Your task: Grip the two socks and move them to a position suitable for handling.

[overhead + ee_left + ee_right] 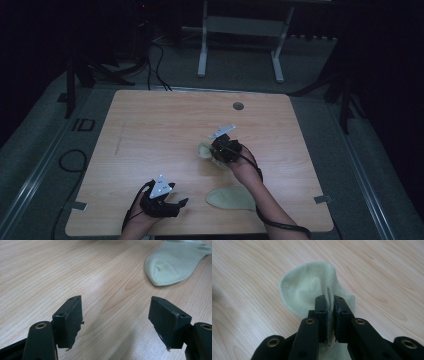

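The right gripper [329, 315] is clamping a fold of a pale green sock [309, 290]; in the right gripper view a thin ridge of knit fabric is standing up between the two black jaws, which are pressing together on it. The rest of that sock is spreading out beyond the jaw tips as a rounded, cupped flap, with bare wood showing around it. In the high view the right gripper [222, 147] is sitting near the middle of the wooden table [160, 120], and the held sock [205, 150] is peeking out at its left side as a small light patch.

A second sock [231, 198] of the same pale green is lying flat near the front edge of the table, just beside the person's right forearm and well apart from the held one. In the left gripper view this second sock [175, 261] is lying ahead and to the right of the jaws, its rounded toe end pointing toward them, not touching either one.

The left gripper [116, 317] is standing with its jaws spread wide and only bare table between them. In the high view the left gripper [162, 200] is resting near the front edge of the table, to the left of the flat sock.
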Demonstrator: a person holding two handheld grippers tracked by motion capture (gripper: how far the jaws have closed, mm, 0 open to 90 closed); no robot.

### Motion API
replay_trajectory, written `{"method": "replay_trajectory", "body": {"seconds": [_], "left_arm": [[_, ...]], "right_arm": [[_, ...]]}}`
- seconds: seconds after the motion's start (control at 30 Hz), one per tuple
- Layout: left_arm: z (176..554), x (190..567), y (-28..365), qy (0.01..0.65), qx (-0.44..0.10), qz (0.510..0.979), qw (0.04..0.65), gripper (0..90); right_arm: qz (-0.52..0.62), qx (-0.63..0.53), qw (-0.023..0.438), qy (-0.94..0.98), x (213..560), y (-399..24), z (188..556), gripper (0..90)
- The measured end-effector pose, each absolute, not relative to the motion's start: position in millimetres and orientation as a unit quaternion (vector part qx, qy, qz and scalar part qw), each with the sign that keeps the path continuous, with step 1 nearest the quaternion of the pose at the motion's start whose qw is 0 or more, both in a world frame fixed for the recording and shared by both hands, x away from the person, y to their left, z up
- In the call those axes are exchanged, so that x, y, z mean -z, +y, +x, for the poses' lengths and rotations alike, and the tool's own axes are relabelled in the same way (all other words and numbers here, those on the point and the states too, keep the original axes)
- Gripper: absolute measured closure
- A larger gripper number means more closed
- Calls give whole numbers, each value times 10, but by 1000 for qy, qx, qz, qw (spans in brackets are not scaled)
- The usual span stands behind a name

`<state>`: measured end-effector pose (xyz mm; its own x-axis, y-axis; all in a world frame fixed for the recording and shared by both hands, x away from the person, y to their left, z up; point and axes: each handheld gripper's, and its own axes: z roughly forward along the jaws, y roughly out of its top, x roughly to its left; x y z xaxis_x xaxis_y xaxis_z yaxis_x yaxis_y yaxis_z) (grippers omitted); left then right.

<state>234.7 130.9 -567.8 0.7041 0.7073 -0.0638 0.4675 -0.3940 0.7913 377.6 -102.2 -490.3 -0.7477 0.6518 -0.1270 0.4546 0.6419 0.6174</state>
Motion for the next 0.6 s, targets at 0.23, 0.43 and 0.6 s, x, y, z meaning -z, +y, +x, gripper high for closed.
{"method": "replay_trajectory", "body": {"seconds": [0.23,0.43,0.6], "left_arm": [[2359,5686,1297,358,-140,823,418,272],[2366,5691,1281,355,-129,823,424,272],[2366,5701,1265,352,-134,827,417,272]], "right_arm": [[326,-285,175,884,4869,-1314,3735,827],[349,-267,171,882,4984,-1548,3728,827],[360,-261,167,880,5088,-1608,3715,827]]}}
